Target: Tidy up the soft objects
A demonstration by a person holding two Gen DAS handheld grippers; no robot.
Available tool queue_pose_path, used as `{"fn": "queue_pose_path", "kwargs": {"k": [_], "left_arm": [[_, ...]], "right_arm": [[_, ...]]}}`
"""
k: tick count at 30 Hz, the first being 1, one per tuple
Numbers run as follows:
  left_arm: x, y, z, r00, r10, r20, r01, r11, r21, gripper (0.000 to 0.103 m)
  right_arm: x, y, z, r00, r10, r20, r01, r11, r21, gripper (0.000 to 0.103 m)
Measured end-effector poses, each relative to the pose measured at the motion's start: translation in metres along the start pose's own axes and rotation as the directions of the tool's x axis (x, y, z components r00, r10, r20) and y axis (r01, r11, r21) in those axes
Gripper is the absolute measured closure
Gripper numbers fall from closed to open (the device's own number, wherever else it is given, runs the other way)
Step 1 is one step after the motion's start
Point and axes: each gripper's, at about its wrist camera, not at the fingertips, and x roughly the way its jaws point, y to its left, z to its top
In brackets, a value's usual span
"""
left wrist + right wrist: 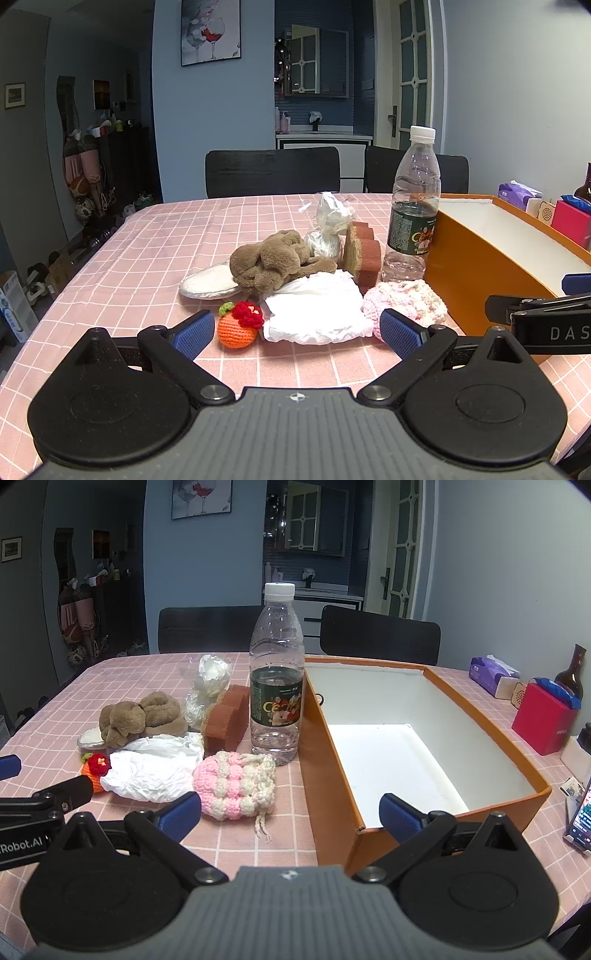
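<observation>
- The soft things lie in a loose heap on the pink checked tablecloth (147, 236), just left of the orange box (332, 775).
- A brown plush toy (275, 260) slumps over a flat white pad (208, 282); in front of it lies a crumpled white cloth (314, 314).
- A crocheted orange ball (236, 330) with a red flower and a green leaf sits left of the cloth; a pink-and-white crocheted pouch (236, 784) with a trailing drawstring sits right of it.
- Behind them stand a brown-red sponge (364, 254) and two crinkled clear bags (332, 221).
- A capped plastic water bottle (275, 679) stands upright, touching or just beside the box's near wall.
- The left gripper (297, 328) is spread wide with nothing between its blue pads, low over the cloth and ball.
- The right gripper (290, 814) is also wide and holds nothing, straddling the box's near corner.
- Only the right wrist view shows the box's white inside, a red box (543, 723), a purple tissue pack (491, 672), a dark bottle and a lit phone screen (581, 812).
- Only the left wrist view shows the ball whole.
- Readable writing: "DAS" on the right gripper's body in the left view, "Robot.AI" on the left gripper's body in the right view, and "Ce" on the bottle's label; the rest is too small.
</observation>
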Motion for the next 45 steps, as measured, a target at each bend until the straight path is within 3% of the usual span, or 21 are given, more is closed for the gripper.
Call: {"fn": "queue_pose_path", "kwargs": {"k": [45], "left_arm": [[-0.001,0.008,0.002,1.000,0.003,0.001,-0.003,1.000,-0.015,0.000]], "right_arm": [[-0.005,0.011,0.002,1.000,0.004,0.024,-0.003,1.000,-0.027,0.003]]}}
